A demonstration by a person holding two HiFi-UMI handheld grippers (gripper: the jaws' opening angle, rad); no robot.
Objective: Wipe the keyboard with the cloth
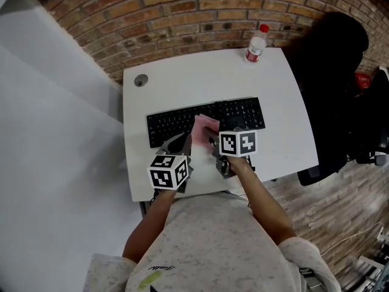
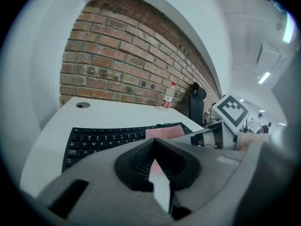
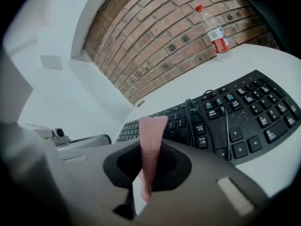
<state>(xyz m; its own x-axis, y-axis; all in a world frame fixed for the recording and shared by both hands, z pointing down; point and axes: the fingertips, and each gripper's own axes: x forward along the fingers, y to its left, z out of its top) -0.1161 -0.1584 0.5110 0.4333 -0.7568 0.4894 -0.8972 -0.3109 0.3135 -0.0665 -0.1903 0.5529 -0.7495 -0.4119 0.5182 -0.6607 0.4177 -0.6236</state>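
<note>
Broadly, a white table (image 1: 182,78) bears a black keyboard (image 1: 170,125) lying across its middle; the left gripper (image 2: 153,144) sits at the keyboard's near edge, its jaws drawn together with nothing clearly between them; the right gripper (image 3: 148,154), just beside it, pinches the cloth (image 1: 205,126), a pink ribbed-knit strip, folded, which lies on the keys near the keyboard's centre.

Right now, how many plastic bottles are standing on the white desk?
1. A clear plastic bottle with a red cap stands at the white desk's far right corner, near the brick wall, beyond the black keyboard. Nothing seems to hide another.
</note>
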